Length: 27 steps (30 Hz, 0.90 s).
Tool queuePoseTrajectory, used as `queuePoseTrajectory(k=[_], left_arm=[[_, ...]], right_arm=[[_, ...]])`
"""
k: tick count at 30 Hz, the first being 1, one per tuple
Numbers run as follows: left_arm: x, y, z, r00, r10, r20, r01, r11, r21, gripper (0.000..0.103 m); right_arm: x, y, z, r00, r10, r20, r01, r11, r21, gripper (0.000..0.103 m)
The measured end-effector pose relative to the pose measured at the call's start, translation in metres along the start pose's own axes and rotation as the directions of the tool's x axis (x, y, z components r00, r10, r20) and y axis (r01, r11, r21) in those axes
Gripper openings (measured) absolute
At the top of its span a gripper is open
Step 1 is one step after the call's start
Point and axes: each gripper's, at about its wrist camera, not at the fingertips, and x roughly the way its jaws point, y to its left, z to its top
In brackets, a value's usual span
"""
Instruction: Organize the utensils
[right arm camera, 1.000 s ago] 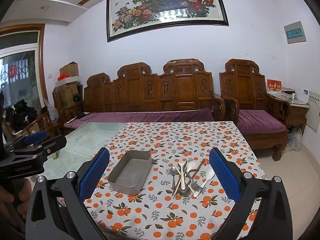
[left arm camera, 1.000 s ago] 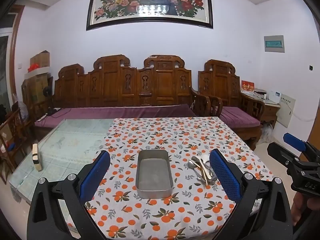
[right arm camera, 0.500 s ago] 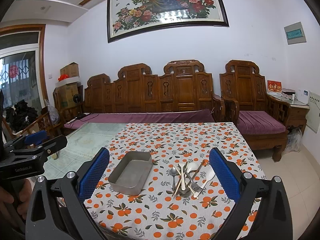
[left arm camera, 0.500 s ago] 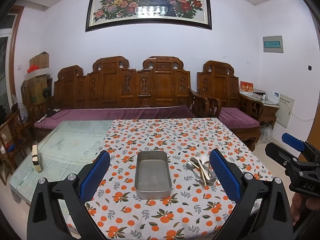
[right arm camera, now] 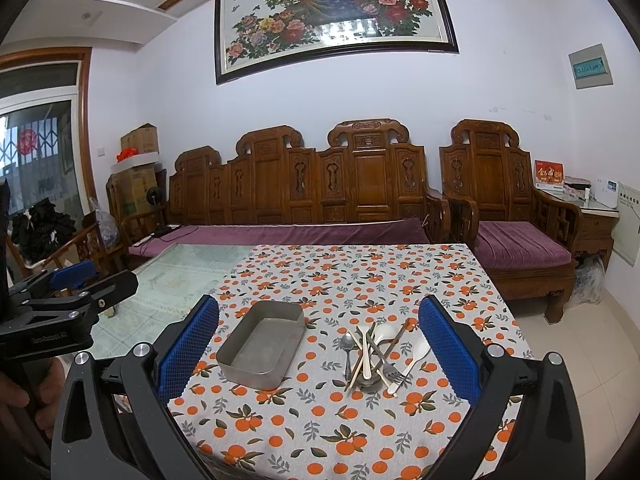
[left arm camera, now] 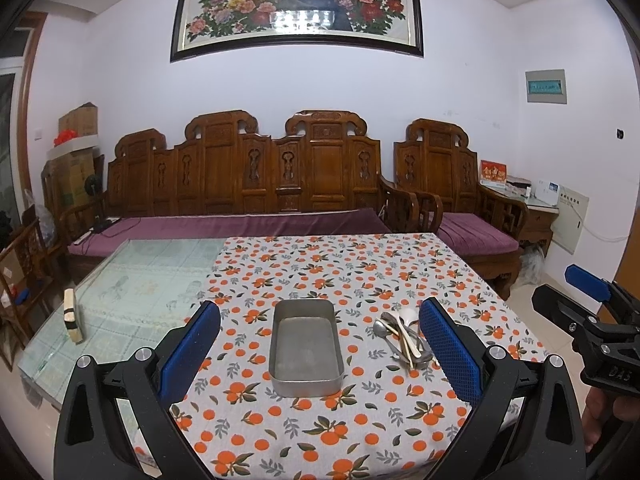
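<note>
both tools are held above the near edge of the worktop (left arm camera: 360, 256), which is covered on its right part by a cloth printed with oranges (right arm camera: 360, 276), while the left part shows bare pale glass (left arm camera: 160, 276).

the left tool (left arm camera: 320, 344) has its blue-padded fingers (left arm camera: 192, 344) spread wide with nothing between them; in its own view it frames the metal tray (left arm camera: 306, 348). the right tool (right arm camera: 318, 346) is likewise spread wide and empty, hovering short of the things on the cloth. in the left wrist view the right tool also shows at the right border, and in the right wrist view the left tool appears at the left border with a hand (right arm camera: 24, 396) gripping its handle.

the tray is rectangular, steel-grey and empty, lying flat on the cloth. just beside it, to its right and not touching it, lies the pile of utensils (right arm camera: 374, 354): a metal spoon (right arm camera: 347, 346), a fork (right arm camera: 390, 368), white spoons (right arm camera: 416, 354) and chopsticks (right arm camera: 360, 360) crossed over one another in a loose heap.

a small pale block with a dark band (left arm camera: 73, 316) stands on the glass near the left edge. behind the worktop is a carved wooden bench with a purple cushion (left arm camera: 248, 224), and a framed peacock painting (left arm camera: 298, 8) hangs on the wall.
</note>
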Motion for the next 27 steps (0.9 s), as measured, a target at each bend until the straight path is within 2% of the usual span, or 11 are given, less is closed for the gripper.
queuePoseTrajectory(k=[27], left_arm=[[0.0098,0.0008,-0.0097,1.0,-0.005,-0.01,0.005,1.0,0.002,0.097]], right_arm=[[0.0019,0.0002,-0.0022,1.0,-0.001,0.005,0.001,1.0,0.002,0.1]])
